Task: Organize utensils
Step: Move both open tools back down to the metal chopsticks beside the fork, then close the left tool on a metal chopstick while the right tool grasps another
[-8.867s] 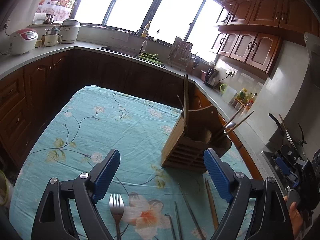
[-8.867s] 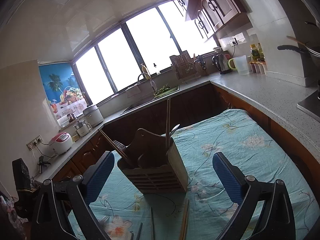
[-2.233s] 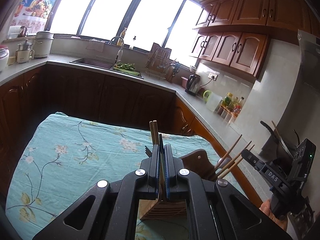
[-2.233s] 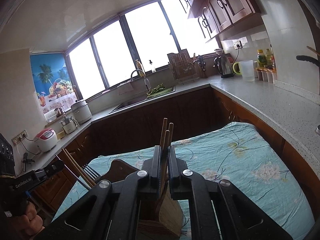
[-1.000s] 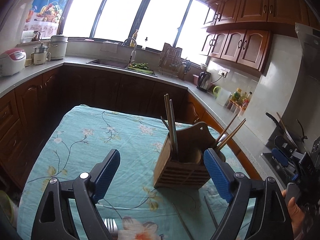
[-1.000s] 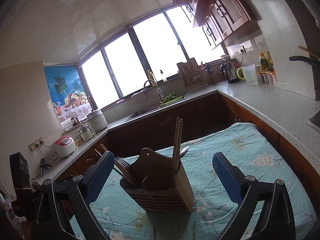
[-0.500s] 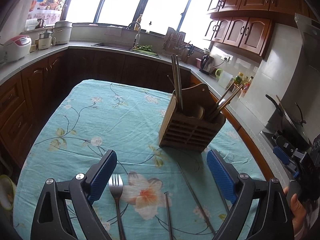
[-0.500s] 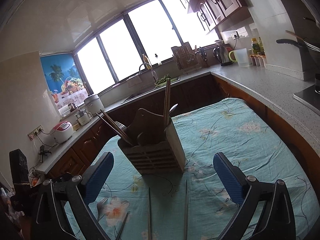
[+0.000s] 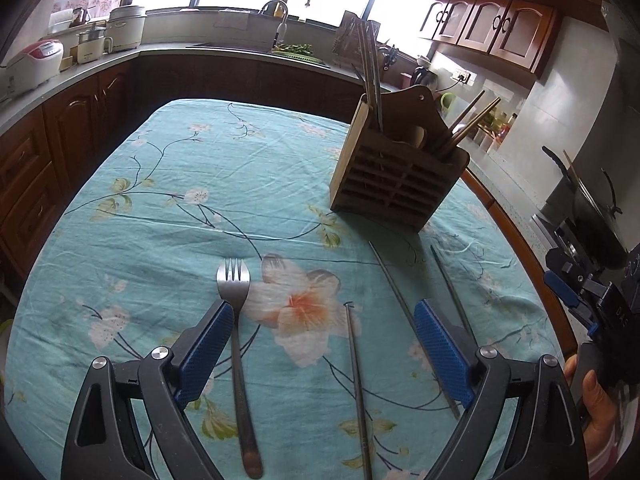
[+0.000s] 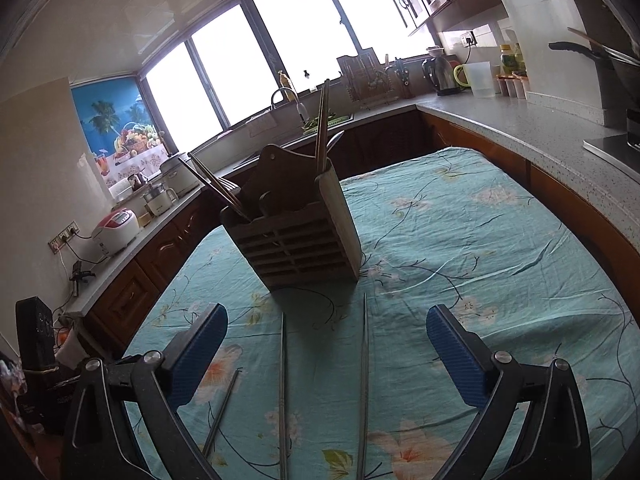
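Observation:
A wooden utensil holder (image 9: 394, 178) stands on the teal floral tablecloth (image 9: 192, 200) with chopsticks in it; it also shows in the right wrist view (image 10: 296, 236). A steel fork (image 9: 238, 344) lies just inside my left gripper's left finger. Three metal chopsticks (image 9: 357, 384) lie on the cloth nearby. My left gripper (image 9: 320, 344) is open and empty low over them. My right gripper (image 10: 326, 344) is open and empty above two metal chopsticks (image 10: 363, 376), with a third chopstick (image 10: 222, 408) to the left.
Dark wood cabinets and a grey counter (image 9: 100, 60) wrap around the table. A rice cooker (image 9: 34, 62) and pots stand at the left, a sink (image 9: 280, 36) at the back. A kettle (image 10: 440, 72) and jug stand on the right counter.
Both grippers have come down and back from the holder toward the utensils on the cloth. Both stay open. The fork now lies beside the left gripper's left finger.

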The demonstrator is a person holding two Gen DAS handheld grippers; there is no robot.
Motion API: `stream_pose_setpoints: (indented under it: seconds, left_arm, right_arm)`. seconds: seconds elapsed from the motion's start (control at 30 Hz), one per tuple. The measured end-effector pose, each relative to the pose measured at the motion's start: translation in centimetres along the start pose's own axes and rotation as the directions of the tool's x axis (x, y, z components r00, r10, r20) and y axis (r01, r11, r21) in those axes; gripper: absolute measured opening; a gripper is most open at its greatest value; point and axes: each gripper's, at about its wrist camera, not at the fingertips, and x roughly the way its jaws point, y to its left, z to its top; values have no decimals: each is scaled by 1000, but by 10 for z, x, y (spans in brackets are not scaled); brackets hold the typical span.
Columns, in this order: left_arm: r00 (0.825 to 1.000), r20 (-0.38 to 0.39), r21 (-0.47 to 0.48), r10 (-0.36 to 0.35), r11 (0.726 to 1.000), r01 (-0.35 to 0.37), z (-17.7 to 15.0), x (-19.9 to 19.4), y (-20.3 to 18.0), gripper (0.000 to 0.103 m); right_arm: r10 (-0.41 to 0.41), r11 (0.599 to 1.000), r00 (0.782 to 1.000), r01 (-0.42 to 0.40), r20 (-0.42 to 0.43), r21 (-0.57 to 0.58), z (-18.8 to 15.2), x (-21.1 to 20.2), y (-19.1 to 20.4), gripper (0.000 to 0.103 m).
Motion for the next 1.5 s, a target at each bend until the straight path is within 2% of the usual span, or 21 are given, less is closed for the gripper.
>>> stream_pose_setpoints:
  seconds: [0.43, 0.53, 0.63, 0.7, 0.73, 0.8, 0.9, 1.0, 1.17, 1.4, 1.5]
  left_arm:
    - [997, -71, 62, 9, 998, -5, -6, 28, -18, 90]
    - [996, -91, 72, 11, 997, -4, -6, 36, -22, 87]
    - [993, -120, 77, 3, 997, 6, -7, 46, -24, 77]
    - [990, -139, 84, 3, 996, 8, -7, 53, -25, 71]
    - [989, -148, 87, 2, 996, 11, -8, 57, -26, 70]
    - [986, -166, 93, 0, 996, 16, -8, 64, -27, 62]
    - [981, -195, 96, -5, 995, 24, -8, 75, -28, 52]
    - [976, -219, 95, -5, 995, 27, -9, 86, -29, 46]
    - [966, -259, 109, -1, 994, 30, -9, 106, -34, 35]
    - [966, -247, 194, 72, 981, -23, -8, 119, -49, 26]
    - [966, -229, 246, 118, 967, -60, -13, 121, -58, 20]
  right_arm:
    - [-14, 1000, 999, 13, -48, -28, -3, 11, 2, 100]
    - [-20, 999, 997, 17, -71, -47, -3, 17, 4, 96]
    - [-33, 997, 994, 26, -109, -66, -4, 28, 5, 85]
    - [-50, 996, 990, 39, -135, -84, -4, 38, 5, 72]
    - [-54, 995, 987, 40, -152, -91, -4, 44, 5, 70]
    - [-61, 994, 983, 44, -174, -99, -5, 54, 4, 58]
    - [-82, 991, 974, 58, -210, -117, -4, 71, 2, 47]
    - [-100, 988, 964, 68, -245, -135, -2, 89, -2, 39]
    - [-124, 984, 953, 82, -278, -158, 1, 112, -8, 35]
    - [-177, 972, 926, 112, -335, -204, -1, 145, -14, 22]
    - [-231, 951, 920, 143, -318, -275, -2, 150, -4, 15]
